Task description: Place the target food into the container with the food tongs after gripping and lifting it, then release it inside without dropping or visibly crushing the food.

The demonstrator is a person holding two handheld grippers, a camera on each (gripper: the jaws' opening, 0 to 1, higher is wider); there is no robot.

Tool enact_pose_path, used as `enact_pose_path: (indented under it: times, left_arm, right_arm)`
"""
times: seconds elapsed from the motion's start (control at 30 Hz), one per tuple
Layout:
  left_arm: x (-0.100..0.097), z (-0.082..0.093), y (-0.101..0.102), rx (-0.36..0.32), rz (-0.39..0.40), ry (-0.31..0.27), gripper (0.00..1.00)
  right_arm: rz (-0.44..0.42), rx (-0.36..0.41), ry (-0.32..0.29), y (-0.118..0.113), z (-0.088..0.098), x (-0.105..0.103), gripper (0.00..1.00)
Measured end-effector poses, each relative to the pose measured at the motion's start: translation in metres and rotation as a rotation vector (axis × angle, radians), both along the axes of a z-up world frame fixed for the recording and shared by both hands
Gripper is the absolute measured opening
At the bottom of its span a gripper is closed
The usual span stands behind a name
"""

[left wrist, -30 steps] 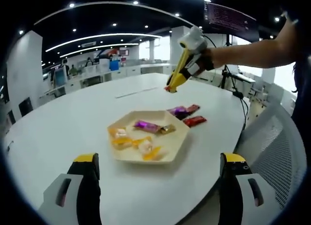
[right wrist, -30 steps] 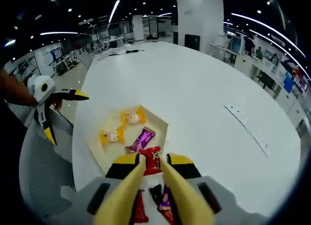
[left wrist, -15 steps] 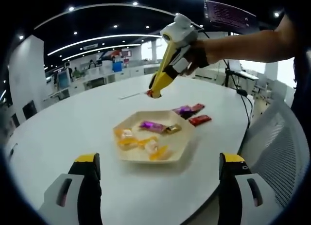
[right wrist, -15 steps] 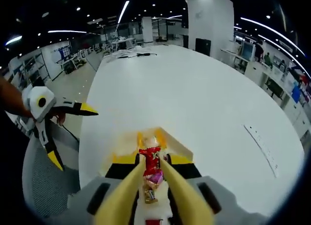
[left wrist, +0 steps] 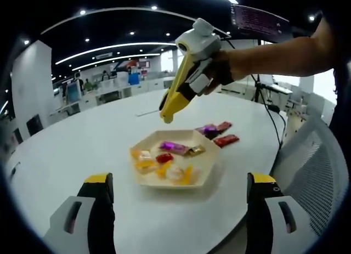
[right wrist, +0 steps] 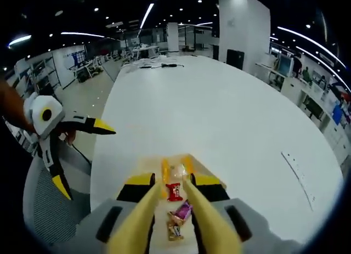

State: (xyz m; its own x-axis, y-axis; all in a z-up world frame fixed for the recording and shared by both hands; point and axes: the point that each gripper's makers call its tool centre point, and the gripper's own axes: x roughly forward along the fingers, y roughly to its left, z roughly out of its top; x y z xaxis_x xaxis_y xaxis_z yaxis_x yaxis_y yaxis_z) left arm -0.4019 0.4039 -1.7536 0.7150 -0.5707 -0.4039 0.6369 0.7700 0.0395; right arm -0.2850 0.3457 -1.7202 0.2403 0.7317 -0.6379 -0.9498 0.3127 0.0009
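White hand-held gripper [left wrist: 164, 112], yellow tongs, black-yellow jaws.

White oval bench [left wrist: 82, 150]. On it, ahead of the left hand-held gripper [left wrist: 181, 221]: a beige hexagonal tray [left wrist: 205, 169]. Just beyond the tray's far right edge, three wrapped candies [left wrist: 219, 134] lie directly on the bench, close together, two red, one purple.

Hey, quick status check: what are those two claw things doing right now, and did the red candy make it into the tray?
Right gripper over tray, tongs parted. Red candy lies in tray among other sweets. Left gripper open, holding nothing. Nothing in the way.
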Motion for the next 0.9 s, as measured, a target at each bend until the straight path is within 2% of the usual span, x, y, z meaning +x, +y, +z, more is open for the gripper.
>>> enact_pose_path:
  times: [0.1, 0.37, 0.63, 0.9]
  left_arm:
    - [0.0, 0.0, 0.0, -0.001, -0.001, -0.001, 0.97]
    - [0.0, 0.0, -0.001, 0.01, -0.008, -0.011, 0.96]
    - [0.0, 0.0, 0.0, 0.009, -0.007, -0.009, 0.99]
    - [-0.002, 0.002, -0.003, -0.002, -0.02, -0.008, 0.99]
  right_arm:
    - [-0.004, 0.006, -0.025, -0.005, 0.005, 0.002, 0.26]
    - [-0.044, 0.062, -0.034, -0.022, 0.024, 0.001, 0.26]
    - [-0.056, 0.072, -0.069, -0.042, 0.032, -0.001, 0.26]
    - [-0.111, 0.091, -0.082, -0.067, 0.039, 0.003, 0.26]
